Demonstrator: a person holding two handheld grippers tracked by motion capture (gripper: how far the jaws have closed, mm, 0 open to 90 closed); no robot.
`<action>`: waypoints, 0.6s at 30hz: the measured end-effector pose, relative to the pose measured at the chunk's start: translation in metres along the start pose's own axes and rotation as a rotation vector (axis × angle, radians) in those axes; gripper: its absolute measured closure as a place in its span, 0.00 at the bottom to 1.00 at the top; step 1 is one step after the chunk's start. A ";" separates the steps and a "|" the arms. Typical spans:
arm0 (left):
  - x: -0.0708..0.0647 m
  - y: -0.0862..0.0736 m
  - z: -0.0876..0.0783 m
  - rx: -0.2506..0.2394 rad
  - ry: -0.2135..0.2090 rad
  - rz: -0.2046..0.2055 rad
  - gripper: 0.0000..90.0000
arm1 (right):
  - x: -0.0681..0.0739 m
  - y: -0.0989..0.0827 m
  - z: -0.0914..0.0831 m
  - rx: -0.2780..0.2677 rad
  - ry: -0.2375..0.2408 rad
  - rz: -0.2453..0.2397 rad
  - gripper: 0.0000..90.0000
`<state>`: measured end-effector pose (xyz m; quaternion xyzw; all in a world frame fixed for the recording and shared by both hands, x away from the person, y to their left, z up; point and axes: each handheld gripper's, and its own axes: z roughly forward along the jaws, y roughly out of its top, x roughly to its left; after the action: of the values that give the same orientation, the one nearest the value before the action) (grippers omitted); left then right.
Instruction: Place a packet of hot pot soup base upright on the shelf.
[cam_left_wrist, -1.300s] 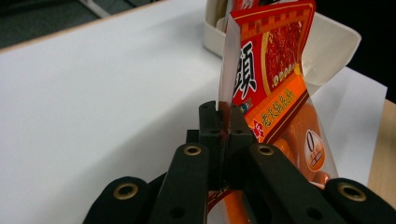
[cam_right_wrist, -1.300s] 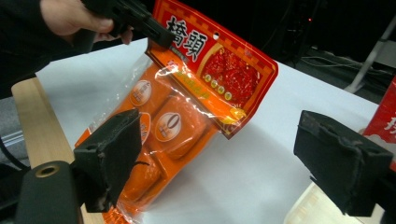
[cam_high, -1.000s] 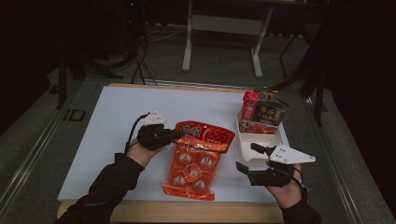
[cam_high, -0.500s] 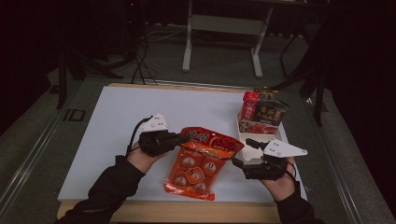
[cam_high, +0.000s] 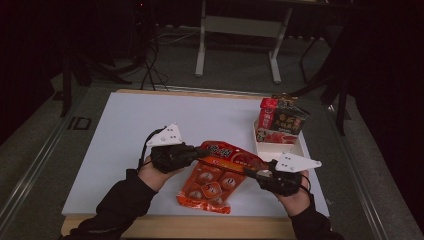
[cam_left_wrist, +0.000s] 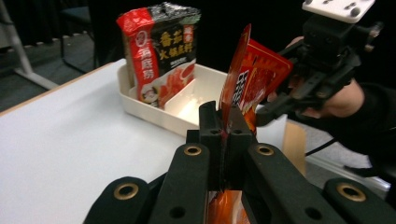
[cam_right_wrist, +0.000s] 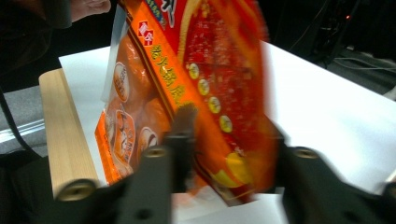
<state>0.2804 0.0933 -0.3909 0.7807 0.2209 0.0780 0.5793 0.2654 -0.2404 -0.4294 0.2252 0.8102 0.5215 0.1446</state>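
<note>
An orange snack bag printed with round cakes hangs tilted over the white table, its lower end near the front edge. My left gripper is shut on the bag's top seam, and in the left gripper view the seam stands up from between the jaws. My right gripper comes in from the right at the bag's upper right corner. Its jaws have just been closing with the bag between them, and both fingers now press against it.
A white divided tray sits at the table's right side, just beyond my right gripper. A red and black noodle packet stands upright in its far compartment. The wooden table edge runs close along the front.
My left gripper rose and shifted right, lifting the bag's top off the table. My right gripper moved left to the bag's corner and narrowed its jaws around it.
</note>
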 end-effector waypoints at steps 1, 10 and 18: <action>0.000 0.000 0.000 -0.002 -0.003 -0.003 1.00 | -0.001 0.000 -0.002 -0.001 0.004 0.002 0.85; -0.003 0.004 -0.008 -0.055 -0.039 -0.010 0.99 | 0.001 0.012 -0.017 -0.022 0.092 0.046 1.00; -0.005 0.005 -0.015 -0.117 -0.059 0.027 0.99 | 0.007 0.032 -0.030 -0.050 0.057 0.041 1.00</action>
<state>0.2716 0.1030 -0.3805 0.7504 0.1881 0.0755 0.6292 0.2526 -0.2489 -0.3883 0.2231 0.7960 0.5505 0.1164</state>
